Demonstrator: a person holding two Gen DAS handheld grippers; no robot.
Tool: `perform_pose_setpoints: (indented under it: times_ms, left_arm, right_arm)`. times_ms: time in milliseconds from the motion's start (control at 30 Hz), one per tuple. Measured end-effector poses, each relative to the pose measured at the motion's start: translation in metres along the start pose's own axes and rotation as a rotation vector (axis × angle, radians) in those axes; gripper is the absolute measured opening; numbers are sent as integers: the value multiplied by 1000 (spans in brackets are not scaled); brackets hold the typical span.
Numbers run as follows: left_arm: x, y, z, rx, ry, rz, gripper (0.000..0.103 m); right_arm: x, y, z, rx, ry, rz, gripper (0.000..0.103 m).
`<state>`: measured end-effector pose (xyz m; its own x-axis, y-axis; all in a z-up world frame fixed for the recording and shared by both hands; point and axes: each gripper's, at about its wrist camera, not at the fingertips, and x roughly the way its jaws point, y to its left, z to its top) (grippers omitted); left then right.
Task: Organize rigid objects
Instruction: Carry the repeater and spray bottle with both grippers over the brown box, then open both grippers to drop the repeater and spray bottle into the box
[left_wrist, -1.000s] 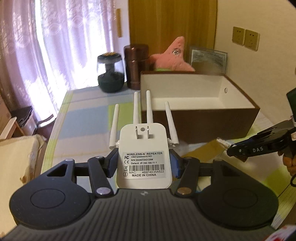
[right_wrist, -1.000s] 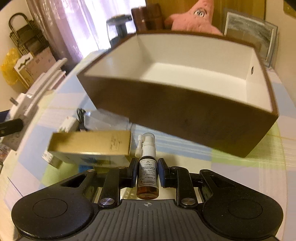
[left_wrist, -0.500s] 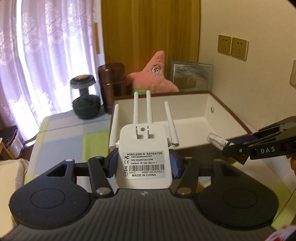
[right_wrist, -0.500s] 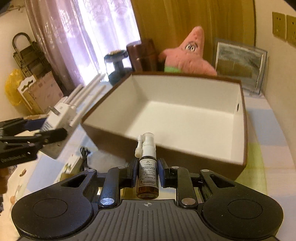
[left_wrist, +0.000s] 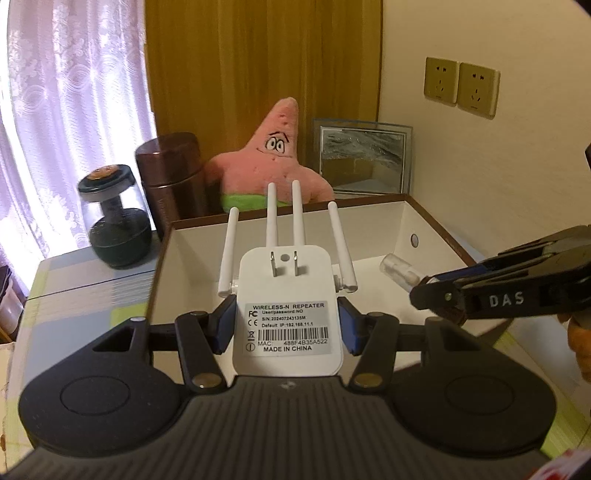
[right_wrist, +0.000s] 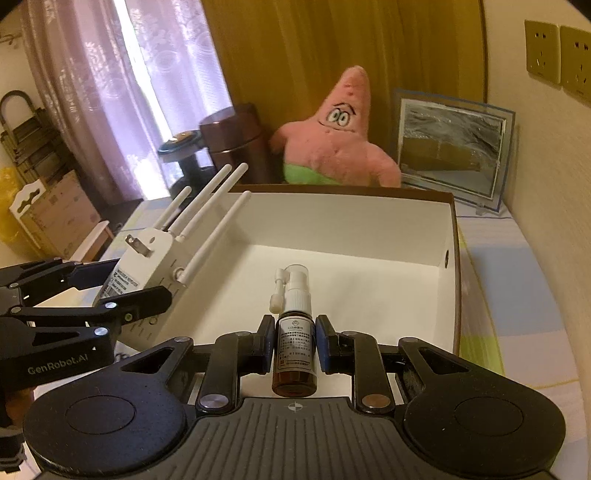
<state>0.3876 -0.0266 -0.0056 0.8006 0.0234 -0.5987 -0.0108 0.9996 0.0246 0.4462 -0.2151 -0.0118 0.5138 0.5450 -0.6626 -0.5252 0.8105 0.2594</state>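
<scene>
Repeater (left_wrist: 288, 314), one unit with four white antennas, sits clamped in my left tool (left_wrist: 288, 325) above the open box (left_wrist: 424, 218). My right tool (right_wrist: 293, 345) grips one brown spray bottle (right_wrist: 293, 350) over the same box.

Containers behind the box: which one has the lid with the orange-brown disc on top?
The dark glass jar, leftmost by the curtain. Its black lid carries the orange-brown disc; the brown metal canister beside it is taller, opaque and plain-topped.
</scene>
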Motion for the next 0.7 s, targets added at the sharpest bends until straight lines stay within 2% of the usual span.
perform_pose_setpoints:
  times_ms: [333,667,700]
  left_arm:
    - [63,-4,6,-29,95,-18,51]
    - [102,-9,-3,-45,182,-31,51]
    - [104,-10,-3,-51,186,-33,49]
  right_arm:
    - [42,-30,4,49,61,-37,20]
    - [56,-42,1,65,100,-45,20]
    - [56,-43,0,66,101,-46,20]
